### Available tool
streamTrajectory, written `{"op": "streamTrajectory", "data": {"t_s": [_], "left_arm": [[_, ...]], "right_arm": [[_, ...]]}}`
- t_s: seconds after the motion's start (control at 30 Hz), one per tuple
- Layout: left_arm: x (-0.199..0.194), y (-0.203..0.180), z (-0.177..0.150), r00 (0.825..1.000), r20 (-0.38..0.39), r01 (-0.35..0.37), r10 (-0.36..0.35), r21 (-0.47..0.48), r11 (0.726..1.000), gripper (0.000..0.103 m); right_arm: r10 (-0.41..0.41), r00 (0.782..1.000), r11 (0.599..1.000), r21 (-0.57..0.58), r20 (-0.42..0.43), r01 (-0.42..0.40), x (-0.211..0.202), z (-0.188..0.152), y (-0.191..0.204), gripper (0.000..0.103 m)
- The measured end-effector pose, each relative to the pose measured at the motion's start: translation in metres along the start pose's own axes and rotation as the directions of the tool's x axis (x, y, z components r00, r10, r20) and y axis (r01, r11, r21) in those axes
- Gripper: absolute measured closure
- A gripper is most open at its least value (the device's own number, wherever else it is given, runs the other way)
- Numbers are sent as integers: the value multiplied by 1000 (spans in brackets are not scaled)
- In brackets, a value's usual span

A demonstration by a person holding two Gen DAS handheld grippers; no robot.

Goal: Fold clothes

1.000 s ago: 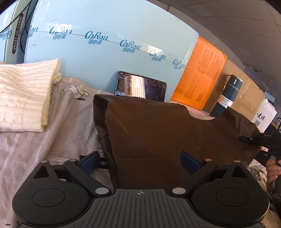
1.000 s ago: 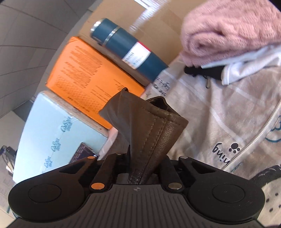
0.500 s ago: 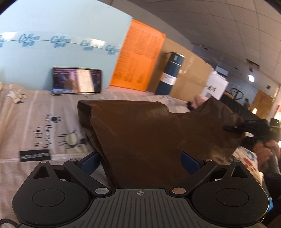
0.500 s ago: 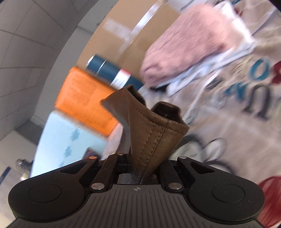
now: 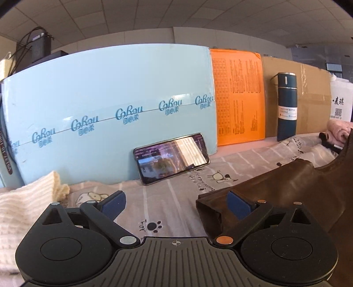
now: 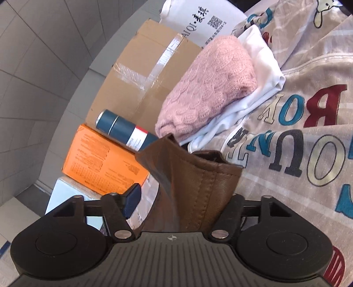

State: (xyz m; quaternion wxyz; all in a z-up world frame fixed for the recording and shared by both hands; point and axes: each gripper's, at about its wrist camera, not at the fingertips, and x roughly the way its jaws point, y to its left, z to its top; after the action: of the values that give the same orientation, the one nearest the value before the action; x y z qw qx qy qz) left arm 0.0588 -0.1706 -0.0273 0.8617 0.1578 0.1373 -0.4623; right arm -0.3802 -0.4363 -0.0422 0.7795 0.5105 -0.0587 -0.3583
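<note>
Fingers (image 5: 176, 204) on left spread, empty; right fingers (image 6: 183, 199) loose around brown leather garment (image 6: 194, 183).

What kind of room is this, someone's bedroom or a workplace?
Probably an office or lab set up for recording: a tiled drop ceiling, cardboard boxes as a backdrop, and a printed bedsheet as the work surface.

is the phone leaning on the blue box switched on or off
On. The phone shows a lit picture with text lines across its screen as it leans, on its long edge, against the blue box.
</note>
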Motion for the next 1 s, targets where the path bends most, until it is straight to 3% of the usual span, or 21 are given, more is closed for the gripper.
{"op": "streamTrajectory", "data": {"t_s": [0.1, 0.2, 0.43, 0.6, 0.67, 0.83, 0.93, 1.0], "left_arm": [[29, -9, -1, 999, -38, 2, 1, 71, 997, 3], [44, -12, -3, 994, -111, 20, -12, 73, 997, 3], [45, -15, -8, 990, -139, 23, -10, 93, 995, 3], [46, -11, -8, 989, -145, 33, -22, 73, 997, 3], [46, -12, -8, 990, -143, 30, -18, 79, 996, 3], [47, -8, -8, 989, -146, 39, -30, 60, 997, 3], [47, -4, -8, 988, -150, 52, -46, 35, 998, 3], [47, -3, -8, 987, -150, 56, -51, 26, 998, 3]], "right_arm": [[13, 1000, 1000, -29, 11, -12, -1, -1, 3, 84], [64, 998, 996, -59, 3, -64, -1, -1, 9, 90], [182, 980, 971, -140, -81, -192, 6, -10, 58, 90], [243, 960, 914, -298, -137, -274, 11, -42, 114, 90], [273, 942, 880, -344, -197, -327, 13, -60, 136, 90], [339, 858, 818, -330, -386, -471, 24, -106, 169, 90], [302, 829, 810, -332, -471, -484, 35, -137, 175, 90], [263, 822, 801, -360, -505, -478, 38, -155, 174, 90]]}}
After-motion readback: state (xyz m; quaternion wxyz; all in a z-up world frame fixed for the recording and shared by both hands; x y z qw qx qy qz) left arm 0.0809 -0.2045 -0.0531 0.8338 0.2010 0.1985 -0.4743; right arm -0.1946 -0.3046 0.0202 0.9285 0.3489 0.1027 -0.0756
